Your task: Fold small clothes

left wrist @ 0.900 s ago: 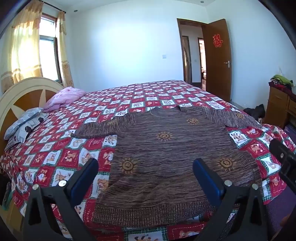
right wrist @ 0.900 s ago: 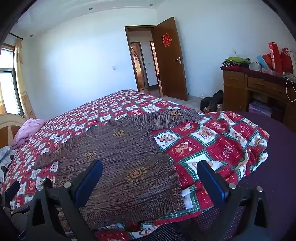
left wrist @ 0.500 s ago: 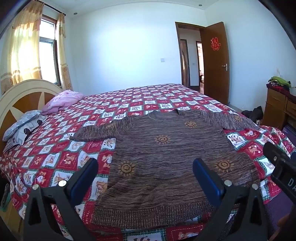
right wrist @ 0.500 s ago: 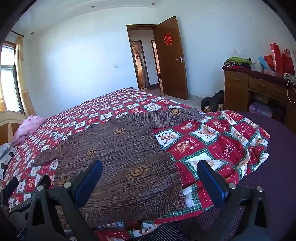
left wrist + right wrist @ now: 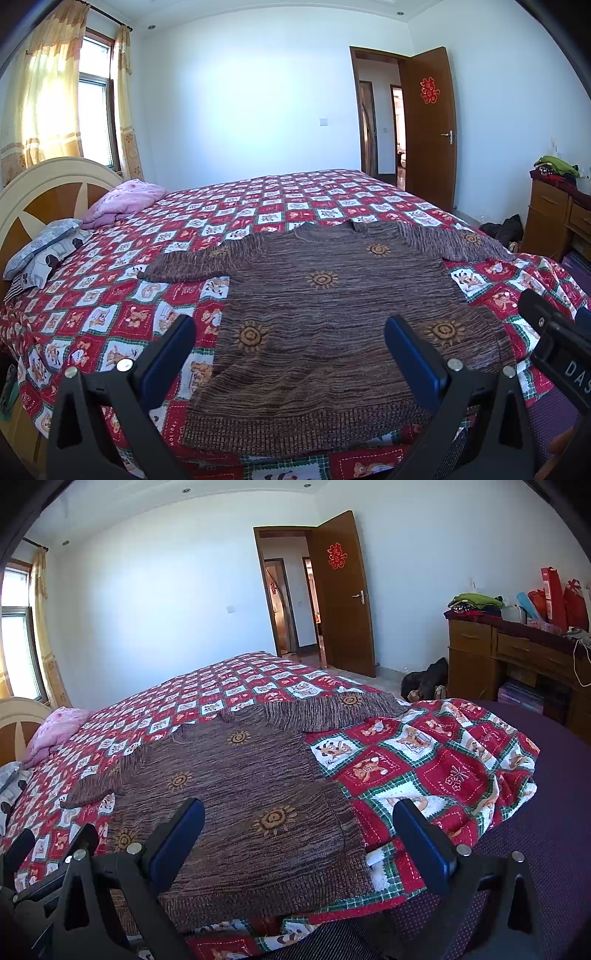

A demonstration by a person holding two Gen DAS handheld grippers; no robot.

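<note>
One wide bed under a red, white and green checked cartoon quilt (image 5: 295, 206) fills the room. Spread flat on its near part lies a brown knitted sweater with yellow sun motifs (image 5: 332, 317), sleeves out to both sides, hem toward the bed's near edge. Above that hem hang the black left gripper with blue pads (image 5: 288, 343) and the matching right gripper (image 5: 299, 830), each with jaws wide apart, holding nothing, clear of the knit.
</note>
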